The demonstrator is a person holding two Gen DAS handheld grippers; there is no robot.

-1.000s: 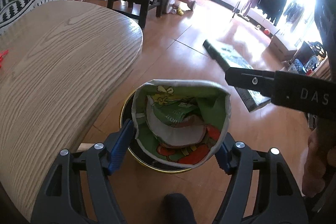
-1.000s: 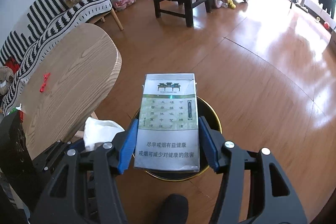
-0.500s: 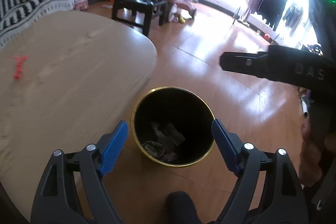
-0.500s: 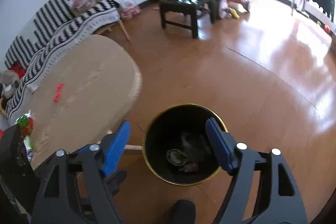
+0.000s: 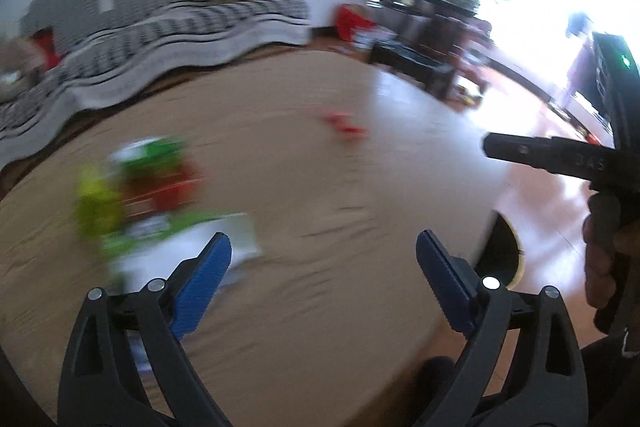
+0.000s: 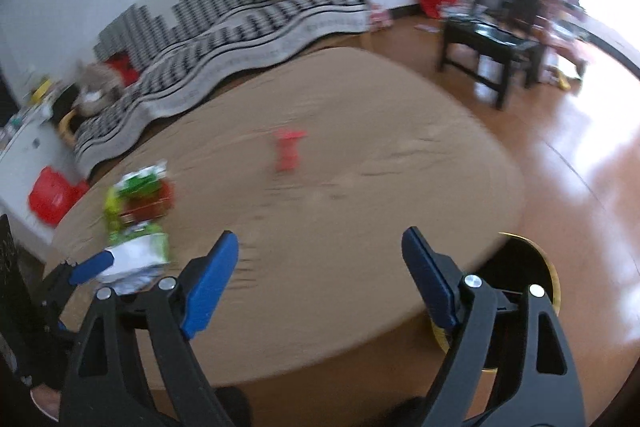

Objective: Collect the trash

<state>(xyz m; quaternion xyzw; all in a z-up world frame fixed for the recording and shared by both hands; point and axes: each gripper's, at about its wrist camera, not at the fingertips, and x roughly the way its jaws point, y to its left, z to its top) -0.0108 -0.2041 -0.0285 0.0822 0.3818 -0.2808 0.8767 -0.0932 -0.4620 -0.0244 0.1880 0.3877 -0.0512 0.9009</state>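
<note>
Both claws, left and right, just opening wide, empty, above the rounded wood-grain bench; crinkly, blurred green wrapper near its left edge.

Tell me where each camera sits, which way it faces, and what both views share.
Left wrist: on the left gripper, open and empty, looking down over the table toward the sofa; the right gripper and a hand show at right.
Right wrist: on the right gripper, open and empty, facing the same way; the left gripper shows at lower left.
Shared: table, sofa, green wrapper, red scrap, bin. All blurred.
</note>
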